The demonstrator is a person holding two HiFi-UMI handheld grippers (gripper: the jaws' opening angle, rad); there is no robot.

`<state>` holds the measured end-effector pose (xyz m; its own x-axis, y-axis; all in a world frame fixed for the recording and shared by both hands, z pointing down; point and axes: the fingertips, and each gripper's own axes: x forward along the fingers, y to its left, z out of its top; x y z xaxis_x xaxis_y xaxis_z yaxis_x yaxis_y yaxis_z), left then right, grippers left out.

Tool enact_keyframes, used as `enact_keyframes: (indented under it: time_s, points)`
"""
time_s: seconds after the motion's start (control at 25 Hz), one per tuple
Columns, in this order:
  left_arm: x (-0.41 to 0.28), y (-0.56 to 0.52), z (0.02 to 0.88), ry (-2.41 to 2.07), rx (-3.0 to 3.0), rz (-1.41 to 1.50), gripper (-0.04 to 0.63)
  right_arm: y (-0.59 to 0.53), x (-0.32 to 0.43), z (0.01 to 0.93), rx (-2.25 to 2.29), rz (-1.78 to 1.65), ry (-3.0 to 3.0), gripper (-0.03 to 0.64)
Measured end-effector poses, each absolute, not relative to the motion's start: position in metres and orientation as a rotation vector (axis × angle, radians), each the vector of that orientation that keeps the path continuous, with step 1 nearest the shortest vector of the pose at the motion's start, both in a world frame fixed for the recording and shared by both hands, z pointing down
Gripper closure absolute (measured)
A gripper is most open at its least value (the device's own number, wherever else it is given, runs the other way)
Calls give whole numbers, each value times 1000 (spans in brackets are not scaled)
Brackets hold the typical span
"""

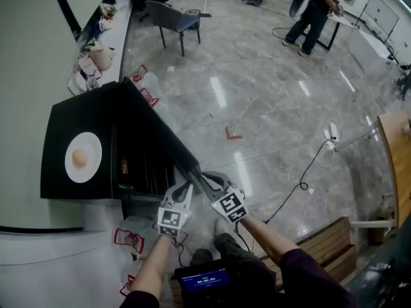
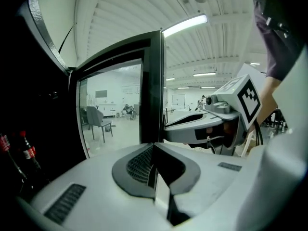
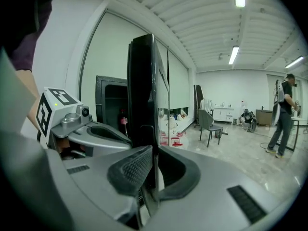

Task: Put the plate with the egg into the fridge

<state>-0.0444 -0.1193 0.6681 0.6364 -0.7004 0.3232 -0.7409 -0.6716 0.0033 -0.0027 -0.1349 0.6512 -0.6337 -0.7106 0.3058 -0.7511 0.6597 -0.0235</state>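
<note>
A white plate [image 1: 90, 165] with a brown egg [image 1: 79, 158] lies on top of the black fridge [image 1: 64, 117]. The fridge's glass door [image 1: 164, 136] stands swung open toward me. Both grippers are at its free edge, side by side. My left gripper [image 1: 186, 186] has the door's edge [image 2: 154, 81] running straight down between its pads, and the jaws are closed on it. My right gripper [image 1: 200, 179] likewise clamps the door's dark edge [image 3: 142, 90]. Red-capped bottles [image 2: 26, 150] stand inside the fridge.
A grey chair [image 1: 173, 21] stands on the glossy floor beyond the fridge. A person [image 1: 314, 11] stands at a table at the far right. A black cable [image 1: 308, 172] snakes across the floor, a wooden bench [image 1: 334, 242] is at lower right, and bags [image 1: 131, 236] lie by the fridge.
</note>
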Motion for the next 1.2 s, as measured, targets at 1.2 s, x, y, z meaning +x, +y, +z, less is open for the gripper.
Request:
enact_keyframes:
  time_s: [1.2]
  points:
    - [11,-185,576,-1177,2973,754,584,-159,69,579,1077,-396,-2589,575]
